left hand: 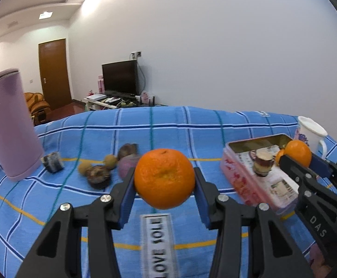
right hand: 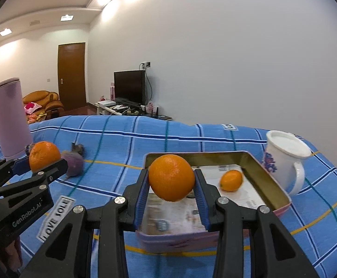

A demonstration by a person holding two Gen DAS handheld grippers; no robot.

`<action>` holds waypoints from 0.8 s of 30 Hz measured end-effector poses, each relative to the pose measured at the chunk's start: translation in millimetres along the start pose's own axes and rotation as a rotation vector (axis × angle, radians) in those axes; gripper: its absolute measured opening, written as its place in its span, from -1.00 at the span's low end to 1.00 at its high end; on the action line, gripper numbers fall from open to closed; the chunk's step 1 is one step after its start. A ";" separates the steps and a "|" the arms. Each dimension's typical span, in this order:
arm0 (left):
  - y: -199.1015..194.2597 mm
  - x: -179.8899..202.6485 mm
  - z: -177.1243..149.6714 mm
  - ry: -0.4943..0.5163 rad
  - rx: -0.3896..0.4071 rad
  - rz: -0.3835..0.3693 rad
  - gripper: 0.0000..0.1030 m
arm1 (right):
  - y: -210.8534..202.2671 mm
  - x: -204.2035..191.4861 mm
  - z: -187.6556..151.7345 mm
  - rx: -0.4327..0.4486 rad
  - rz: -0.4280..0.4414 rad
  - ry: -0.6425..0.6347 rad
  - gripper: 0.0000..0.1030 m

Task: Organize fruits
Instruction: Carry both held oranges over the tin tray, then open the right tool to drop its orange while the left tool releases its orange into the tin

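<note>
Both hands are mid-carry, each bringing an orange toward the pink tin [right hand: 270, 185] on the blue checked cloth [left hand: 168, 127]; the step in hand looks like delivery, not picking; the left gripper [left hand: 165, 185] has its jaws pinching an orange [left hand: 165, 177] by its sides, the blue pads pressed against the peel, the fruit held clear above the cloth; the right gripper [right hand: 171, 185] likewise pinches its own orange [right hand: 171, 177], which hangs over the near end of the open tin; in the left wrist view that same right gripper [left hand: 296, 159] shows at the far right, its orange [left hand: 298, 153] above the tin [left hand: 245, 176]; in the right wrist view the left gripper [right hand: 45, 162] sits well to the left of the tin, so it has farther to travel

Inside the tin a smaller orange fruit [right hand: 231, 180] already lies on printed paper lining; a white mug [right hand: 284, 162] stands just beside the tin's far right side; near a tall lilac flask [left hand: 10, 125] on the left of the cloth, several brown and purplish fruits [left hand: 112, 164] lie loose, apparently not yet sorted

The next move, as I judge it, asks the right hand to lower its orange into a free patch of the tin, away from the small fruit, then spread the jaws gently so it does not roll; the left hand must swing across and clear the tin's rim and the other gripper before doing the same
</note>
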State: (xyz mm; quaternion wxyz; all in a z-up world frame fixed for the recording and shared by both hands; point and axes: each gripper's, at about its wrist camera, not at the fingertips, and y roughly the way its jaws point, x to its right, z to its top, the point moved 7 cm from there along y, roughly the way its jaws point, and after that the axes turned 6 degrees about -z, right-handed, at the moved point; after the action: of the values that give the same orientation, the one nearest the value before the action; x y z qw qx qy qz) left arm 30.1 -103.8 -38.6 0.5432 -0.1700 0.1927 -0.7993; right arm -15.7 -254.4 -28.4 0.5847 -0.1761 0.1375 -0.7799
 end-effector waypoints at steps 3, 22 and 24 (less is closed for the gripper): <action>3.9 16.4 1.8 0.016 -0.002 -0.016 -0.05 | 0.2 10.9 0.6 0.002 -0.010 0.007 -0.22; 33.3 102.9 7.2 0.061 -0.033 -0.102 -0.05 | 17.3 102.3 -0.7 -0.013 -0.115 0.023 -0.22; 37.6 112.6 8.0 0.066 -0.039 -0.111 -0.05 | 19.6 110.1 -1.0 -0.023 -0.105 0.031 -0.22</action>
State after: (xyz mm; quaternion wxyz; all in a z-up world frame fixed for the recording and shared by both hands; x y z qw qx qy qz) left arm 24.5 -222.6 -43.2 0.4880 -0.1645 0.2166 -0.8294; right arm -27.2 -365.6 -25.0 0.5389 -0.1774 0.1460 -0.8104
